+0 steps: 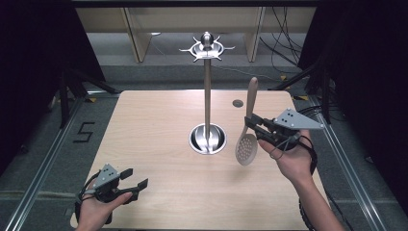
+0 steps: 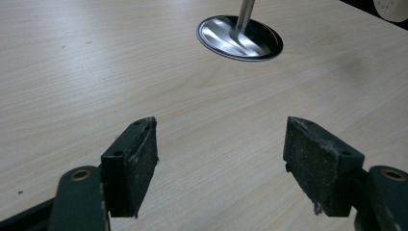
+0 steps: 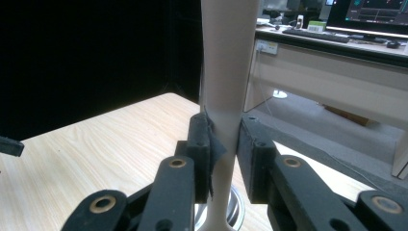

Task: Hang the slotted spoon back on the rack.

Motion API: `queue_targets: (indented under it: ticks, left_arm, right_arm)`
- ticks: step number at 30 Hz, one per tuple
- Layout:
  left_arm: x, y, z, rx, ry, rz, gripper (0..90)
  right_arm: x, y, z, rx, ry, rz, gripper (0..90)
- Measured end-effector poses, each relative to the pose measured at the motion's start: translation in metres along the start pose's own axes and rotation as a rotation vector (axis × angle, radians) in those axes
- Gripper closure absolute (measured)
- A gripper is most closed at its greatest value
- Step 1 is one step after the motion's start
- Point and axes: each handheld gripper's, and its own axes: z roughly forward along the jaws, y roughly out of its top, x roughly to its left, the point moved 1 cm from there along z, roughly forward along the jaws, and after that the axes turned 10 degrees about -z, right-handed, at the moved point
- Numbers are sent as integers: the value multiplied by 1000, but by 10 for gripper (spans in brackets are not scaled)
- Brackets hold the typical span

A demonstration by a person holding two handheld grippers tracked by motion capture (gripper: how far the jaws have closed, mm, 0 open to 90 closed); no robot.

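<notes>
A beige slotted spoon (image 1: 247, 128) hangs above the table's right half, handle up and perforated bowl down. My right gripper (image 1: 249, 122) is shut on its handle near the neck; in the right gripper view the two pads (image 3: 204, 144) pinch the pale handle (image 3: 226, 72). A metal utensil stand (image 1: 207, 86) rises from a round base (image 1: 208, 138) at the table's centre, with hooks around its top (image 1: 207, 47). My left gripper (image 1: 134, 178) rests open near the front left corner, nothing between its pads (image 2: 136, 166). Its view looks toward the stand's base (image 2: 239, 37).
The wooden table (image 1: 159, 144) has a small round grommet (image 1: 237, 103) at the back right. Metal rails run along both sides of the table, and black curtains stand left and right. Cables lie on the floor behind.
</notes>
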Motion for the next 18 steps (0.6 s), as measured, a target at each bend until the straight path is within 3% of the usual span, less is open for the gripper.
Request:
queue_targets:
  ticks: [4, 5, 6, 7, 12, 13, 15, 18]
  left_arm:
    - [0, 0, 0, 3, 2, 0, 275]
    - [0, 0, 0, 3, 2, 2, 275]
    - [0, 0, 0, 3, 2, 1, 275]
    - [0, 0, 0, 2, 1, 4, 275]
    - [0, 0, 0, 0, -1, 0, 275]
    - [0, 0, 0, -1, -1, 1, 275]
    - [0, 0, -1, 3, 3, -2, 275]
    - [0, 0, 0, 2, 2, -3, 275]
  right_arm:
    - [1, 2, 1, 7, 5, 18, 771]
    - [0, 2, 2, 6, 2, -3, 771]
    - [1, 2, 1, 15, 0, 19, 771]
    - [0, 3, 2, 9, -9, -4, 771]
    - [0, 4, 5, 7, -7, 3, 771]
    - [1, 5, 6, 2, 4, 25, 771]
    - [-1, 5, 6, 4, -16, -2, 771]
    - [0, 6, 8, 7, -10, 22, 771]
